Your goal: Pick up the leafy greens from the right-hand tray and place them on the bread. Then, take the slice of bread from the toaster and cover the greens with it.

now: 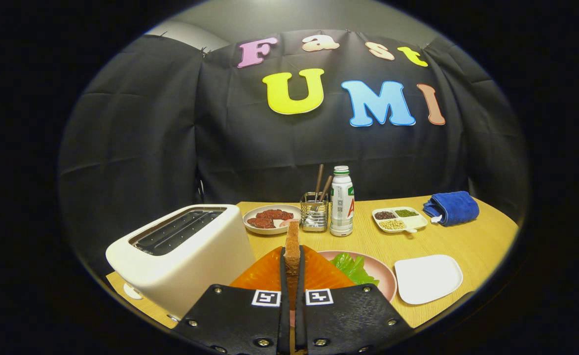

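Bread slice upright, pinched in gripper beside toaster

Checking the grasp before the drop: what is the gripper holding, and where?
The gripper is shut on a bread slice, upright, pinched across its flat faces at its lower part.

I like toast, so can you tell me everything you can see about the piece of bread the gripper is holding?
The brown toasted slice of bread stands upright, seen edge-on, so it looks thin and tall with a rough, crusty edge. The gripper is shut on it, one finger pressing each flat side. It is held beside the white toaster, in front of the pink plate with the leafy greens.
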Motion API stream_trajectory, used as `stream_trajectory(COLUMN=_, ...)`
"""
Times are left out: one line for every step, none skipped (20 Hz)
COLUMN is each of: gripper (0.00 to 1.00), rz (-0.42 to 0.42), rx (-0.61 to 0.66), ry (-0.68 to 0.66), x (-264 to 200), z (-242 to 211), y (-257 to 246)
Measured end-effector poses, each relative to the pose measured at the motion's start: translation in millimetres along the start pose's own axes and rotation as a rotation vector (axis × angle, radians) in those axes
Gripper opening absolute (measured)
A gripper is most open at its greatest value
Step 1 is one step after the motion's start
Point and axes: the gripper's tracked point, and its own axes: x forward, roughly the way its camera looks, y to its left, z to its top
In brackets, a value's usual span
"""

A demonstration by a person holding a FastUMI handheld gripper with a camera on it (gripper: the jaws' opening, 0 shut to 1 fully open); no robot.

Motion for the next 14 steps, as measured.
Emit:
stream_trajectory(gripper=0.04, rz=0.003, rx=-0.005, ry=0.006, x=1.8, z=-3.6, y=-0.7)
stream_trajectory(gripper=0.04, rz=0.007, rx=-0.004, ry=0.01, x=3.7, z=-7.3, y=-1.9)
stream_trajectory(gripper=0.04, rz=0.008, rx=-0.003, ry=0.011, x=3.1, z=-9.7, y=-3.6)
stream_trajectory(gripper=0.04, rz=0.0, rx=-0.005, ry=0.004, x=1.5, z=-9.9, y=-8.2)
stream_trajectory(gripper=0.04, rz=-0.008, rx=-0.015, ry=-0.004, x=0.6, z=-9.3, y=-12.3)
stream_trajectory(gripper=0.04, rz=-0.015, rx=-0.028, ry=-0.006, x=1.8, z=-11.5, y=-16.0)
stream_trajectory(gripper=0.04, rz=-0.023, rx=-0.041, ry=-0.004, x=1.4, z=-14.1, y=-20.4)
stream_trajectory(gripper=0.04, rz=-0.035, rx=-0.051, ry=-0.005, x=0.9, z=-16.3, y=-26.1)
stream_trajectory(gripper=0.04, rz=-0.049, rx=-0.059, ry=-0.001, x=1.0, z=-17.2, y=-31.3)
stream_trajectory(gripper=0.05, rz=-0.06, rx=-0.069, ry=0.005, x=1.1, z=-20.0, y=-36.6)
stream_trajectory(gripper=0.05, rz=-0.067, rx=-0.079, ry=0.013, x=0.6, z=-21.3, y=-41.2)
stream_trajectory(gripper=0.08, rz=-0.069, rx=-0.086, ry=0.02, x=1.3, z=-23.5, y=-44.9)
stream_trajectory(gripper=0.08, rz=-0.072, rx=-0.086, ry=0.021, x=0.8, z=-23.9, y=-49.5)
stream_trajectory(gripper=0.08, rz=-0.076, rx=-0.081, ry=0.028, x=1.3, z=-25.7, y=-54.3)
